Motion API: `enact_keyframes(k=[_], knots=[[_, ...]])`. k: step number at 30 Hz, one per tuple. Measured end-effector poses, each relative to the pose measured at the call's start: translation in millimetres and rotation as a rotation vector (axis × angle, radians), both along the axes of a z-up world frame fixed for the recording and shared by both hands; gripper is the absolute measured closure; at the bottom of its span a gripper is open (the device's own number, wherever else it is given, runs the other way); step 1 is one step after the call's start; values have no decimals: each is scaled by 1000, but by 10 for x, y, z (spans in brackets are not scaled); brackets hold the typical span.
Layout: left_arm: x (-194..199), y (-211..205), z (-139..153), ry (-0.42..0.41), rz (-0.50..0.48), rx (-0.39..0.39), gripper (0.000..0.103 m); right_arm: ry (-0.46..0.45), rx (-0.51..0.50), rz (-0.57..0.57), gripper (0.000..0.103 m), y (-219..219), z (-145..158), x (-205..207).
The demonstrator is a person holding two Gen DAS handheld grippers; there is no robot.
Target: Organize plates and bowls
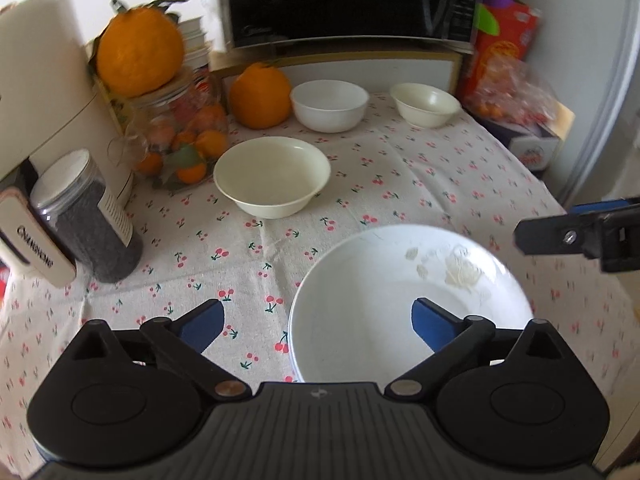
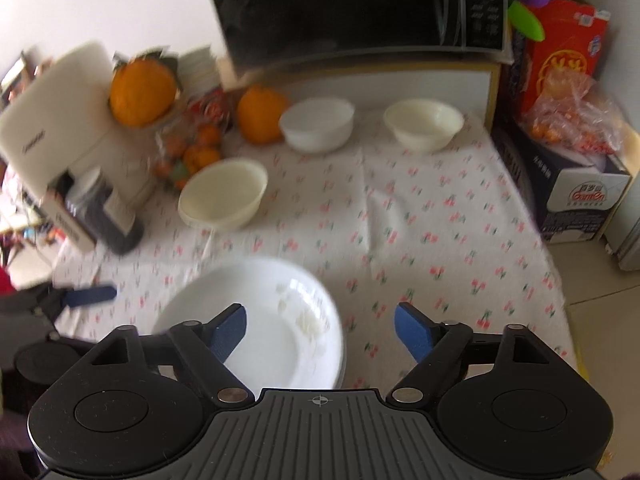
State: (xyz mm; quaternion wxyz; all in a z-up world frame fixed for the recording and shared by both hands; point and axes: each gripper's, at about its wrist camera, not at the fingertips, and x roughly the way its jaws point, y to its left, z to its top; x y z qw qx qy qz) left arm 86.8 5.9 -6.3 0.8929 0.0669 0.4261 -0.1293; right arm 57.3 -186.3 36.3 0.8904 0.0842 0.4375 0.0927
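A white plate [image 1: 400, 292] with dried food smears lies at the near edge of the cherry-print tablecloth [image 1: 400, 184]; it looks like a short stack in the right wrist view [image 2: 260, 320]. A cream bowl [image 1: 272, 178] stands left of middle [image 2: 224, 192]. A white bowl [image 1: 329, 105] and a smaller cream bowl [image 1: 425, 103] stand at the back [image 2: 316, 124] [image 2: 424, 123]. My left gripper [image 1: 318, 326] is open and empty over the plate's left rim. My right gripper [image 2: 320, 330] is open and empty above the plate's right edge; it shows at the right of the left wrist view [image 1: 580, 236].
A microwave [image 1: 344, 0] stands on a shelf at the back. Two large orange fruits [image 1: 260, 96], a glass jar of small oranges [image 1: 180, 136], a dark-filled jar [image 1: 88, 216] and a white appliance [image 1: 44, 80] crowd the left. Boxes and a bag of fruit [image 2: 572, 120] stand at right.
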Motion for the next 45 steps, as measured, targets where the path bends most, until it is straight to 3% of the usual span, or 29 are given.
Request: enact_keyframes(k=[9, 22, 31, 34, 40, 45], knots=[[221, -79, 187, -5, 123, -29, 1, -73, 0, -126, 11, -106, 302, 246], [830, -164, 417, -38, 203, -32, 1, -19, 116, -254, 10, -344, 356, 1037], [1389, -172, 311, -80, 225, 2, 0, 43, 209, -303, 10, -464, -3, 1641], [1620, -192, 236, -59, 218, -17, 1, 55, 232, -288, 10, -445, -170, 1820], [2028, -214, 85, 0, 184, -134, 4, 16, 482, -225, 10, -565, -719, 2053], [2273, -234, -82, 47, 182, -224, 21, 17, 643, -230, 10, -647, -994, 2218]])
